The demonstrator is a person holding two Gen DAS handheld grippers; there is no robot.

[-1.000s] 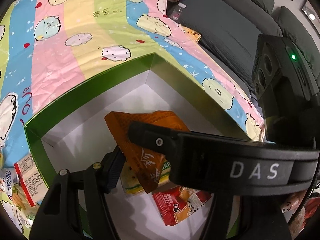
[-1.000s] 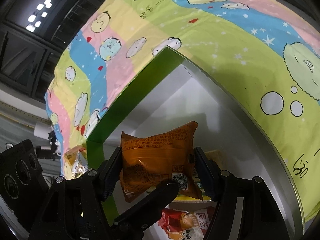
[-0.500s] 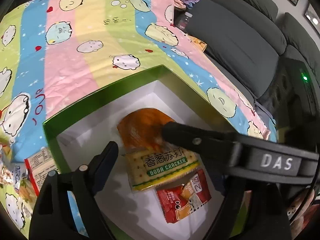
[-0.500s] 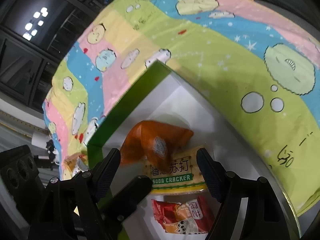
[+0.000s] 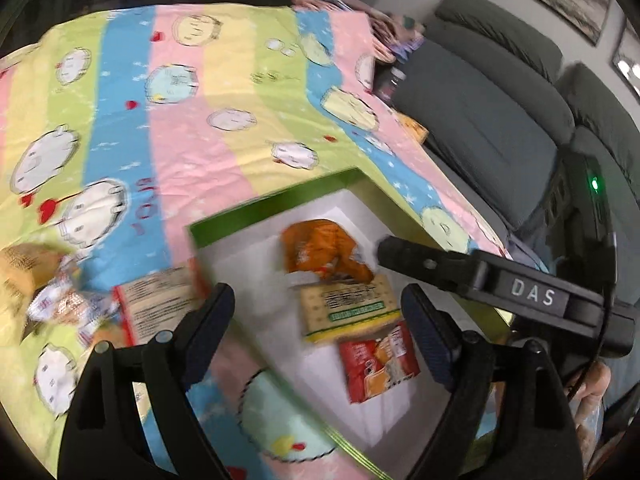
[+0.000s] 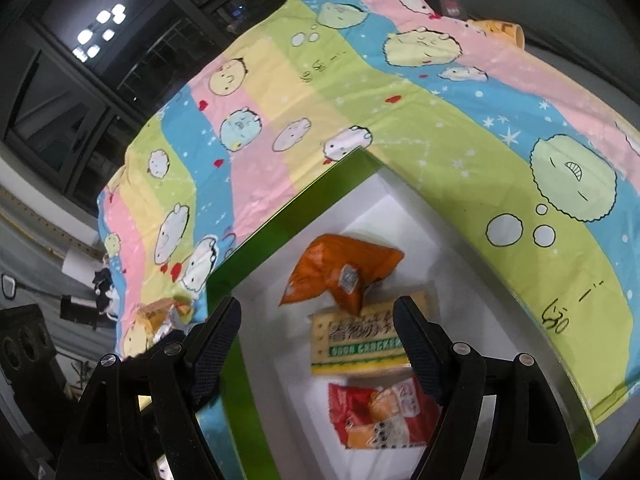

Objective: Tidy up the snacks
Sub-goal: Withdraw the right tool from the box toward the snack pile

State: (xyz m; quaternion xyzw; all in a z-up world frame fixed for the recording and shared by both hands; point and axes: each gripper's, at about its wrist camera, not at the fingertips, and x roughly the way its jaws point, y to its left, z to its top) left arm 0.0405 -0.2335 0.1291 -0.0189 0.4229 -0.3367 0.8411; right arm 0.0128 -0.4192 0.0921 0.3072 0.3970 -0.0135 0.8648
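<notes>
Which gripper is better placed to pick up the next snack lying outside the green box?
Probably the left gripper: it is open and empty, and the loose packets lie just beside its left finger. In the right gripper's view only the box lies ahead.

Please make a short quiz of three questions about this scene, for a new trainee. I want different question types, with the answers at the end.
1. True or false: the orange snack bag is clamped in the right gripper.
2. Which packet lies nearest the camera inside the green box? A) soda cracker pack B) red snack packet C) orange snack bag
3. Fill in: in the left wrist view, several loose snacks lie outside the box on the striped ____.

Key:
1. False. It lies in the box; both the right gripper and the left gripper are open and empty.
2. B
3. Blanket
</notes>
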